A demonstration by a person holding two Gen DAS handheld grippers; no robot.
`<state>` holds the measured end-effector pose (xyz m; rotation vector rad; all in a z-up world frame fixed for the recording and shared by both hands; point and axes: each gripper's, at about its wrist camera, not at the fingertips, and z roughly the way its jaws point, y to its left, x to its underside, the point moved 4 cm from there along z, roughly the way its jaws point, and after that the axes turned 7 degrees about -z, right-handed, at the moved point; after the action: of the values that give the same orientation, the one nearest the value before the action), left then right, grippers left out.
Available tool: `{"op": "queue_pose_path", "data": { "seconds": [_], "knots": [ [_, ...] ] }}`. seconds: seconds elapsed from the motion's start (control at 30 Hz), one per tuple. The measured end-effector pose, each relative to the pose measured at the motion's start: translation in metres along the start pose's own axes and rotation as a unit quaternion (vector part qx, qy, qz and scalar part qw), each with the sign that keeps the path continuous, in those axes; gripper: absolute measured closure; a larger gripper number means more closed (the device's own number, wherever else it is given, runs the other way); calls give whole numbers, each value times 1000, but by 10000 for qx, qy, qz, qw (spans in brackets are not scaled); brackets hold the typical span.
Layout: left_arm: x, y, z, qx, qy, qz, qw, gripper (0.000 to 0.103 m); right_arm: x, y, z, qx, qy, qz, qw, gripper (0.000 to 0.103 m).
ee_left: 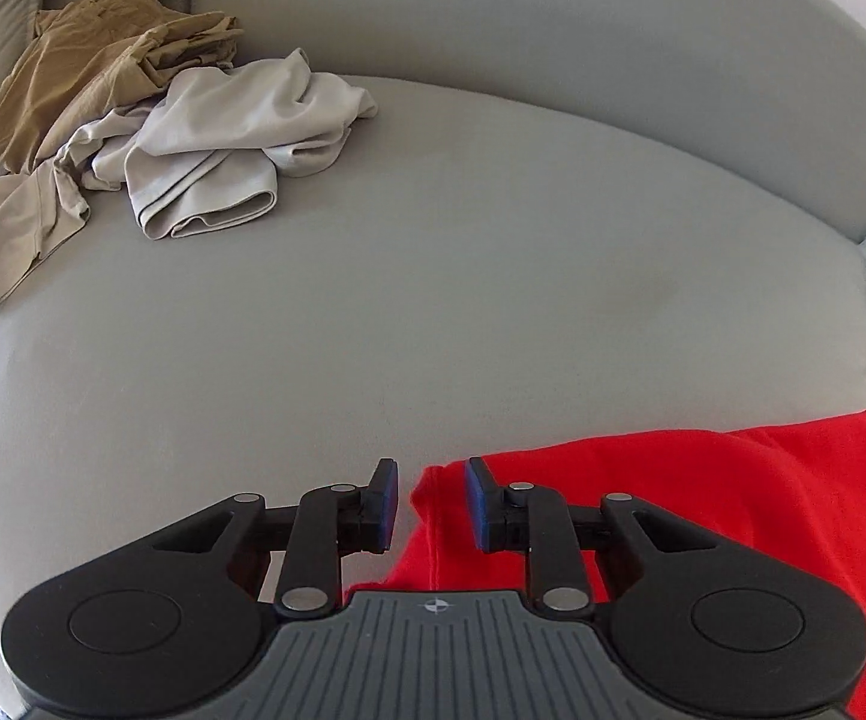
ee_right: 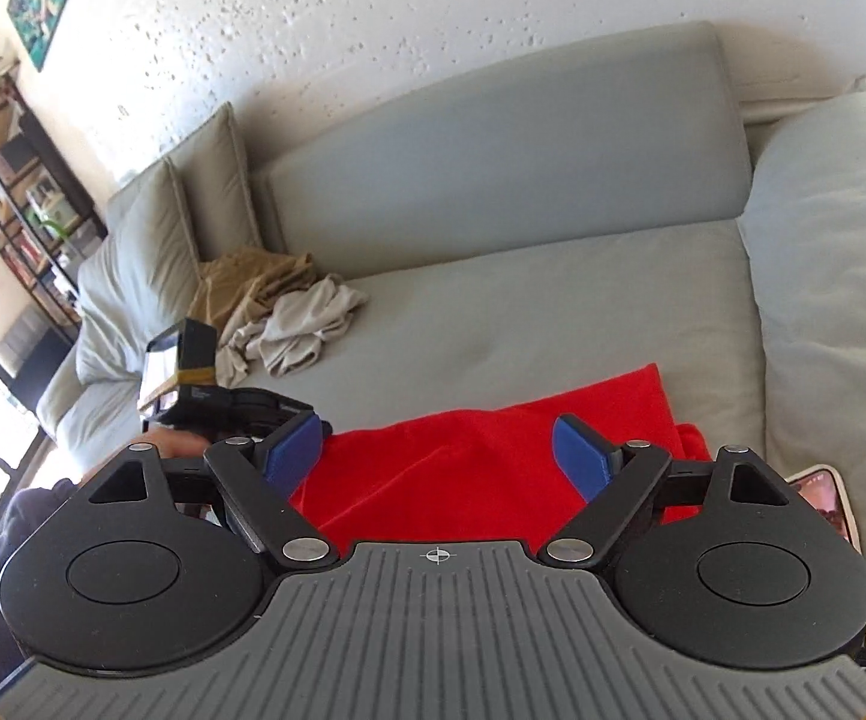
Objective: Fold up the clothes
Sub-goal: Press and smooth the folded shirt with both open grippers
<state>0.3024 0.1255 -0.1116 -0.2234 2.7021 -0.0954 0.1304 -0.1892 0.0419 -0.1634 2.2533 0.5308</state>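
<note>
Three garments on my sofa [ee_left: 433, 312]: red cloth [ee_left: 703, 510] near me, beige garment [ee_left: 241, 138] and tan garment [ee_left: 91, 72] heaped far left. Left gripper [ee_left: 431, 498] is narrowed over the red edge, seemingly not pinching it; right gripper [ee_right: 438, 456] gapes wide, empty. Speckled white wall [ee_right: 373, 12] behind.

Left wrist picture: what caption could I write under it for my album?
Left gripper, fingers slightly apart, hovers at the red garment's edge; crumpled clothes wait on the grey sofa.
</note>
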Motion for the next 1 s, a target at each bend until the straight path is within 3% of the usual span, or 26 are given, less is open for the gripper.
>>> {"op": "queue_pose_path", "data": {
  "seconds": [0.17, 0.27, 0.3, 0.33, 0.4, 0.43, 0.47, 0.53, 0.57, 0.6, 0.67, 0.7, 0.73, 0.9, 0.93, 1.0],
  "knots": [
    [0, 7, 14, 36, 142, -8, 9999, 95, 13, -11, 60, 171, 460, -202, 9986, 18],
    [-2, 25, 9, 571, 103, -746, 9955, 101, 33, -24, 100, 242, 941, -190, 9951, 18],
    [-3, 31, 7, 761, 90, -1010, 9919, 102, 41, -30, 110, 307, 1083, -137, 9936, 19],
    [-3, 42, 4, 1138, 34, -1447, 9829, 103, 49, -35, 119, 371, 1224, -84, 9917, 19],
    [0, 69, -1, 2036, -113, -2452, 9478, 103, 64, -48, 133, 525, 1467, 56, 9878, 20],
    [2, 82, -4, 2483, -319, -2937, 9225, 103, 71, -55, 136, 605, 1560, 149, 9858, 20],
    [6, 95, -8, 2922, -582, -3406, 8918, 103, 78, -61, 139, 684, 1654, 243, 9836, 20],
    [15, 115, -14, 3354, -1174, -3966, 8464, 103, 88, -68, 140, 710, 1642, 275, 9835, 22],
    [18, 121, -15, 3383, -1400, -4083, 8362, 103, 91, -69, 139, 706, 1604, 231, 9843, 22],
    [20, 125, -16, 3265, -1574, -4156, 8342, 103, 92, -66, 140, 753, 1625, 142, 9837, 21],
    [20, 132, -15, 3101, -1531, -4323, 8328, 98, 92, -60, 141, 846, 1666, -36, 9824, 21],
    [19, 133, -16, 3055, -1446, -4300, 8372, 84, 92, -57, 142, 893, 1689, -125, 9815, 20],
    [17, 133, -17, 3018, -1349, -4229, 8437, 78, 92, -54, 142, 937, 1717, -210, 9805, 19],
    [14, 111, -33, 2405, -1042, -2890, 9208, 72, 90, -54, 138, 902, 1634, -6, 9824, 17],
    [18, 104, -30, 2275, -898, -2630, 9333, 73, 88, -56, 135, 858, 1588, 116, 9835, 19],
    [24, 93, -18, 2084, -644, -2253, 9495, 74, 80, -59, 125, 686, 1418, 420, 9866, 27]
  ]
}}
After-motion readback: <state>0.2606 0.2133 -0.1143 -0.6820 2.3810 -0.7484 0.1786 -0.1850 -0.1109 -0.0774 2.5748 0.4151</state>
